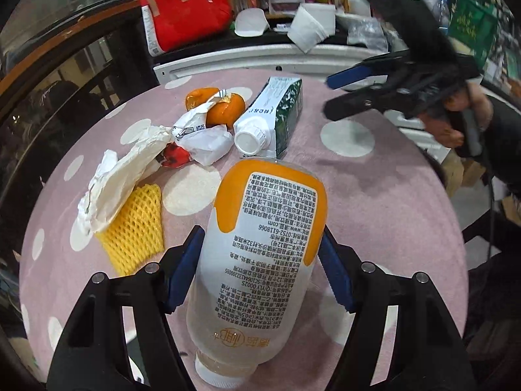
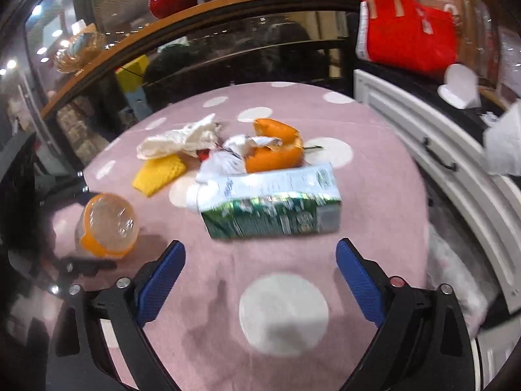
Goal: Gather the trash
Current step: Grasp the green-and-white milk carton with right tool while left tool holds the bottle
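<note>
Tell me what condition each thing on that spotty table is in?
Bottle: capped, clamped in left gripper.
Carton: capped, lying on its side.
Orange peel: torn open, empty.
Tissues: crumpled.
Foam net: lying flat.
Right gripper: open, empty.

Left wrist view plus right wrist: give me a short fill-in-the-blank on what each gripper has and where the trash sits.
1. The left gripper is shut on the ____.
2. The right gripper is open and holds ____.
3. The green carton lies on its ____ on the pink dotted cloth.
4. The yellow foam net lies partly under crumpled white ____.

Missing words: bottle; nothing; side; paper
</note>
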Demonstrator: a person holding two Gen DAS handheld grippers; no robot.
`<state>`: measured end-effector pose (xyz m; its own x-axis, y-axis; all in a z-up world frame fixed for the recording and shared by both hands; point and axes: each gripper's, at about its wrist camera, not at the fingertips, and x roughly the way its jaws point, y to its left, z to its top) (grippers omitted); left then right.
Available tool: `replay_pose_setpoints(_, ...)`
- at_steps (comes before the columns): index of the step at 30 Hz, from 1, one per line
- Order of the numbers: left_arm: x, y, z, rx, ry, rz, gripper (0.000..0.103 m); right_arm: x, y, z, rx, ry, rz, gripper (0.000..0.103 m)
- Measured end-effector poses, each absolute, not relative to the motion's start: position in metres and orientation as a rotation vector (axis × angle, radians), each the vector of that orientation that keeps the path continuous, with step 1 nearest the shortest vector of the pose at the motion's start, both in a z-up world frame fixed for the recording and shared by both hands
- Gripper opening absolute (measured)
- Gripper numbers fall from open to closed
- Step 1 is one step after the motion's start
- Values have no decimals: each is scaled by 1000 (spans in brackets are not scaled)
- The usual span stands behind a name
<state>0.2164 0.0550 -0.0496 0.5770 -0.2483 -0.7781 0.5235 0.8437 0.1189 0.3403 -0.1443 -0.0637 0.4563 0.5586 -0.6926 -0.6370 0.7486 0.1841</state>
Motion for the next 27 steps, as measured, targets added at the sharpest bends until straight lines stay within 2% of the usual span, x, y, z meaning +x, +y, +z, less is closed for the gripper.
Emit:
replay_pose_setpoints(9, 211, 69, -44, 301, 835, -422, 69, 384, -130, -56, -137, 780, 817, 96)
replay_pose_setpoints(18, 214, 71, -47, 270, 839, -419, 69, 374, -82, -51, -639, 755, 975, 97)
replay_pose_setpoints(25, 215, 81, -42, 230, 838, -412, 69, 368, -44, -84, -1077, 809, 985, 97)
replay_pose_setpoints(27, 215, 84, -42, 224, 835, -408, 69, 369, -40, -88, -1122, 814, 989, 91)
